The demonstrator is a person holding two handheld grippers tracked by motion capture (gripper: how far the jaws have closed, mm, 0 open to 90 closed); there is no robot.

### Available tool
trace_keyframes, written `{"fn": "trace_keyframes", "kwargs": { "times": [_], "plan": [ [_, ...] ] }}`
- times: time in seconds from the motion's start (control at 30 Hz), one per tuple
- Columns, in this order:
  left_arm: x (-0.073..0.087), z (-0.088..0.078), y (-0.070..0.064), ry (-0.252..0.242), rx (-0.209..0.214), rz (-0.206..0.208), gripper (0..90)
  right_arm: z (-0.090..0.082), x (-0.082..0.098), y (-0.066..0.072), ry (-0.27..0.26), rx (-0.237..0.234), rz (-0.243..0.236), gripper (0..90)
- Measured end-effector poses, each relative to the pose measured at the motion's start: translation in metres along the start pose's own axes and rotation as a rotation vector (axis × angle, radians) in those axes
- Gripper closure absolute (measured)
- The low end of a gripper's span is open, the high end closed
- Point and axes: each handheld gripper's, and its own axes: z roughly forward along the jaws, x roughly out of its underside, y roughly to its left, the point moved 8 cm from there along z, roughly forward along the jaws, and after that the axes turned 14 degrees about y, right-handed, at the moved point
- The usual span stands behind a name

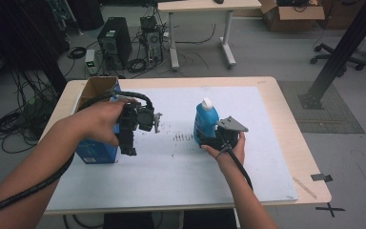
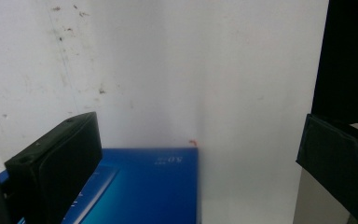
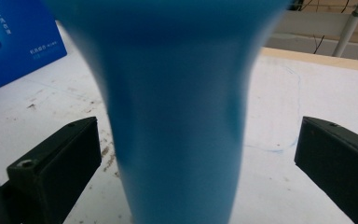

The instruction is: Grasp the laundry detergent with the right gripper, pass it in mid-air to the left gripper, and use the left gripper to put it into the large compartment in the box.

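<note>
A blue bottle (image 1: 206,120) with a white cap stands upright on the white mat (image 1: 171,167) right of centre. My right gripper (image 1: 210,141) is at its base from the near side. In the right gripper view the bottle (image 3: 177,116) sits between the two jaws with a gap on each side, so my right gripper (image 3: 199,126) is open. An open-topped blue box (image 1: 94,151) stands at the table's left. My left gripper (image 1: 127,149) points down just right of that box. Its view looks onto a corner of the box (image 2: 144,186), with my left gripper (image 2: 199,123) wide open and holding nothing.
The mat covers most of a wooden table (image 1: 295,143). Dark smudges (image 1: 182,137) mark the mat between the two grippers. Beyond the table are computer towers (image 1: 115,40), cables, a white desk (image 1: 205,7) and a black post (image 1: 338,52).
</note>
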Motion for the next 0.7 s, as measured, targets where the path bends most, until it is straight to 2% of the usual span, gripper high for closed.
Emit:
{"fn": "trace_keyframes", "kwargs": {
  "times": [0.17,0.2,0.37,0.47,0.57,0.6,0.7],
  "plan": [
    [0.001,-0.002,0.0,-0.003,-0.005,-0.003,0.2,0.003,-0.001,0.006,-0.022,-0.001,0.011,0.1],
    [0.001,-0.002,-0.001,0.002,-0.005,-0.001,0.2,0.005,-0.002,0.007,-0.041,0.008,0.019,0.6],
    [0.003,-0.002,-0.002,0.0,-0.008,-0.001,0.3,0.008,-0.002,0.01,-0.045,0.012,0.021,2.3],
    [0.005,-0.002,-0.001,-0.002,-0.009,-0.007,0.2,0.011,0.0,0.011,-0.047,0.028,0.02,6.3],
    [0.006,-0.001,-0.001,-0.002,-0.009,-0.007,0.3,0.011,0.0,0.012,-0.048,0.019,0.022,9.4],
    [0.006,-0.001,-0.001,-0.003,-0.01,-0.007,0.3,0.012,0.001,0.012,-0.048,0.024,0.023,13.2],
    [0.006,-0.002,-0.001,-0.001,-0.01,-0.006,0.3,0.014,0.002,0.012,-0.045,0.022,0.016,15.1]
  ]
}}
